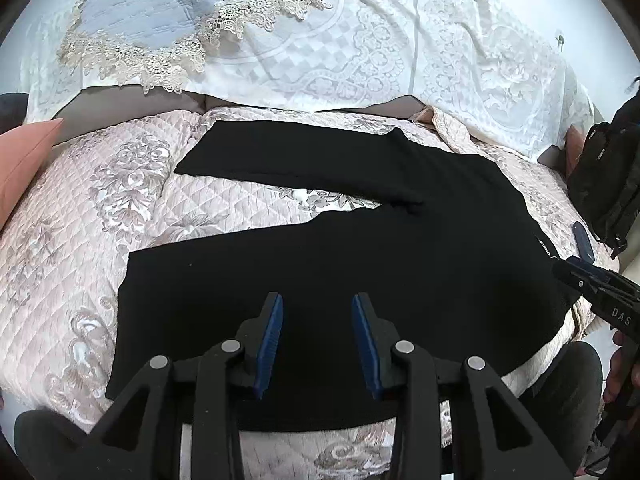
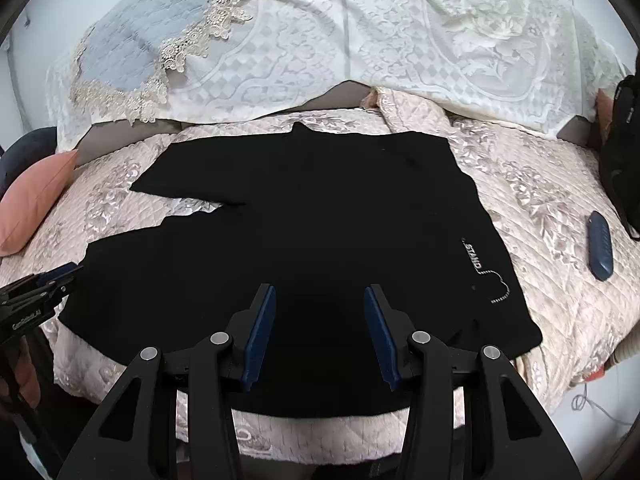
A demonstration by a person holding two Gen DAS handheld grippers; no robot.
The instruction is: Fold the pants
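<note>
Left tongs (image 1: 317, 340) are hanging about half open over the near edge of the black knit pants (image 1: 360, 248), blue pads apart with nothing between them and no grip on the cloth. Right tongs (image 2: 320, 332) are doing the same over their stretch of the pants (image 2: 304, 220): roughly half open, pads clear, holding nothing. Whether either pair is brushing the fabric, hard to tell from here.

The pants are lying flat on the pink quilted floral bedspread (image 1: 80, 208), spread out on the bed. Their long axis is running across the bed from side to side, the waist sitting at the right with its small white lettering (image 2: 474, 256), both legs pointing left. The legs are splaying apart in a narrow V, the far leg angling up toward the white lace cover (image 1: 360, 40), the near leg lying closest to the tongs. A dark blue oblong case (image 2: 600, 246) is resting on the bedspread just right of the waist.
</note>
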